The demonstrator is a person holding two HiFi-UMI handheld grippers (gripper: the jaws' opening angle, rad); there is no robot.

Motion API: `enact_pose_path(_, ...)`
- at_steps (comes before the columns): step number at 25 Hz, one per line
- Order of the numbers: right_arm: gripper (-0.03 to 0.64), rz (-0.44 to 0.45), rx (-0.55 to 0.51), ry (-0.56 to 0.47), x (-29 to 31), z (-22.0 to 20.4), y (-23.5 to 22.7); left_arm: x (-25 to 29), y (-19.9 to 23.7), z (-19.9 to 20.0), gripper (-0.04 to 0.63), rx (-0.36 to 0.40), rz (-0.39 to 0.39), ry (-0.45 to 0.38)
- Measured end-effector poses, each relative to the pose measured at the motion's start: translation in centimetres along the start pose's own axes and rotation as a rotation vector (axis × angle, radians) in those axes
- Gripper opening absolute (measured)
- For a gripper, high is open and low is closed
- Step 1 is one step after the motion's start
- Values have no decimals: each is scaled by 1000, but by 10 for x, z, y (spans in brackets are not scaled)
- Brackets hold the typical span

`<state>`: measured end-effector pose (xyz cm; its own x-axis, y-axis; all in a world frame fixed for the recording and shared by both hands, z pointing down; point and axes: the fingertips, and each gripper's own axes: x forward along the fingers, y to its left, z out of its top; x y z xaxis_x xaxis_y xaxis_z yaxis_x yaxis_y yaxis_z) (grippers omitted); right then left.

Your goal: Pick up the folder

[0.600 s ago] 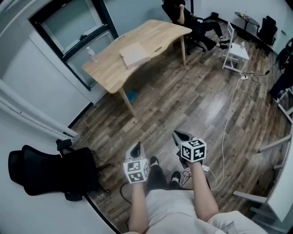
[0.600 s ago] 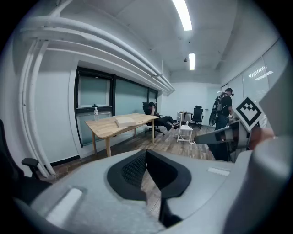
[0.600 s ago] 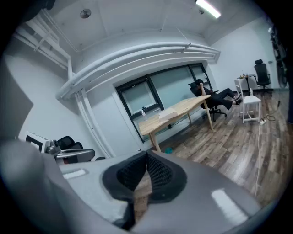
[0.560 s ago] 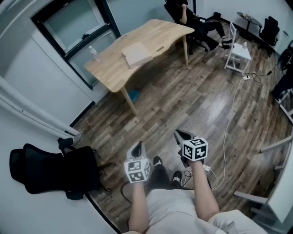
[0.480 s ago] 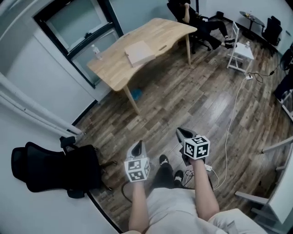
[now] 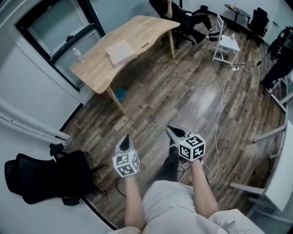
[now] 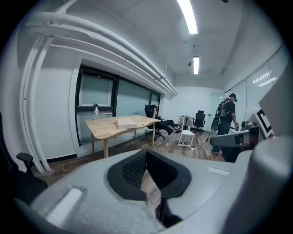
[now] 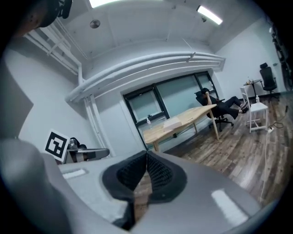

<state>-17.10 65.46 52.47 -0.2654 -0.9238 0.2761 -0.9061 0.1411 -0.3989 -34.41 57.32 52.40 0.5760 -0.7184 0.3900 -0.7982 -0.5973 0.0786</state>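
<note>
The folder (image 6: 121, 51) is a pale flat slab lying on a light wooden table (image 6: 151, 27) far across the room; it also shows small in the left gripper view (image 7: 125, 123) and in the right gripper view (image 8: 172, 122). My left gripper (image 6: 125, 138) and right gripper (image 6: 169, 130) are held low in front of the person's body, far from the table. Both are shut with nothing between their jaws. Each points across the wooden floor toward the table.
A clear bottle (image 6: 77, 53) stands at the table's left end by the dark window. A black office chair (image 6: 41, 178) sits at lower left. A seated person (image 6: 179, 13) is behind the table, a white stool (image 6: 225, 43) to the right, and a white cable (image 6: 221, 100) runs along the floor.
The view has shifted, so the table and folder now sit further left and higher in the head view. Both grippers stay shut and have dropped slightly lower in the frame.
</note>
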Motion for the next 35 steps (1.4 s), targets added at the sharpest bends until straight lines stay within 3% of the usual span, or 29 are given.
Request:
enact_pose_path(4,2,1,-8,49,-11,2,-33,41,-28,9,6,1,-42,1)
enact_pose_path(9,2,-13,-17,56,-12,31,-79,91,-54,30,6,68,-46,-4)
enact_pose_path(12,2,-28,-29,54,2,50,-109,120,-58,37,6,50,-42,-12)
enact_pose_path(18,2,-8,-82,182,50,73,-154,176,-43,67,6,76,91,-12)
enact_pose_path(27,2,53,-103,318,116,89,-210,236,-12,90,6,-41,221,-13)
enact_pose_path(35,2,50,-2,355,144,84,-255,289,-8,90,6,-117,263,10)
